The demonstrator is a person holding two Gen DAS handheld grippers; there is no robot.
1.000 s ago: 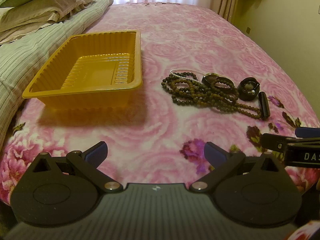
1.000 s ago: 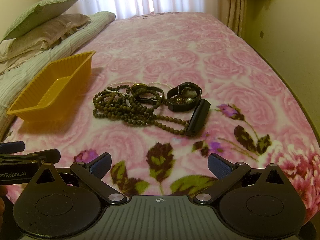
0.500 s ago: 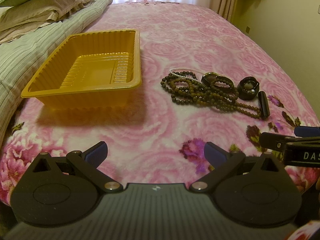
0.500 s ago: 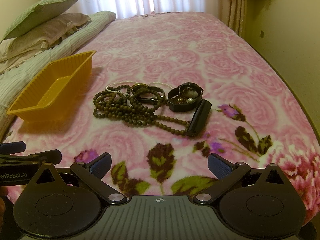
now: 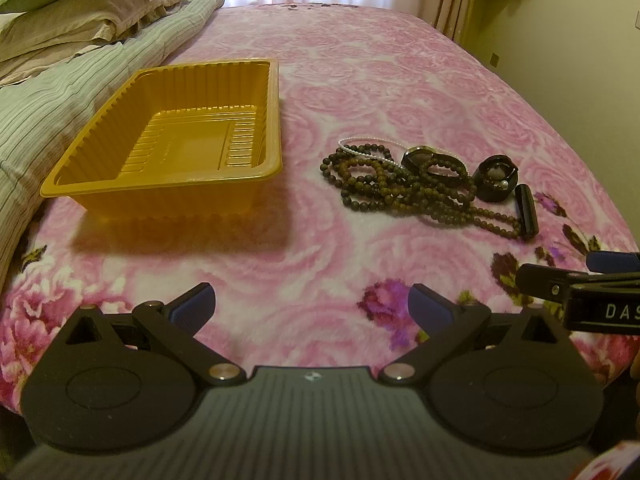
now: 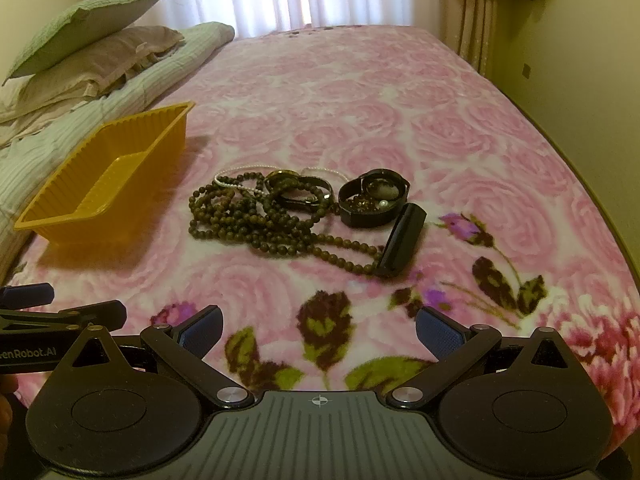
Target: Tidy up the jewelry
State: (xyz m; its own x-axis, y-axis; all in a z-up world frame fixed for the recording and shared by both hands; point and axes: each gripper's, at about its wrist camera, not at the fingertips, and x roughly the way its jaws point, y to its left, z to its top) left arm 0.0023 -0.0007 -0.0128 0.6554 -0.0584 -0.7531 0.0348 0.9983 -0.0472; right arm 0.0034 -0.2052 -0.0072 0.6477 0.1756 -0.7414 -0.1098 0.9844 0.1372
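We see a pink rose-patterned bed blanket. On it, an empty yellow plastic tray sits left of a tangled pile of brown bead necklaces, well ahead of both grippers. Our left gripper and right gripper hover wide open, holding nothing. A round black box and black tube touch the beads.

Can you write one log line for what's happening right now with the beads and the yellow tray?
left gripper: open, empty | right gripper: open, empty | beads: piled on blanket | tray: empty, left of beads | stage: nothing picked yet
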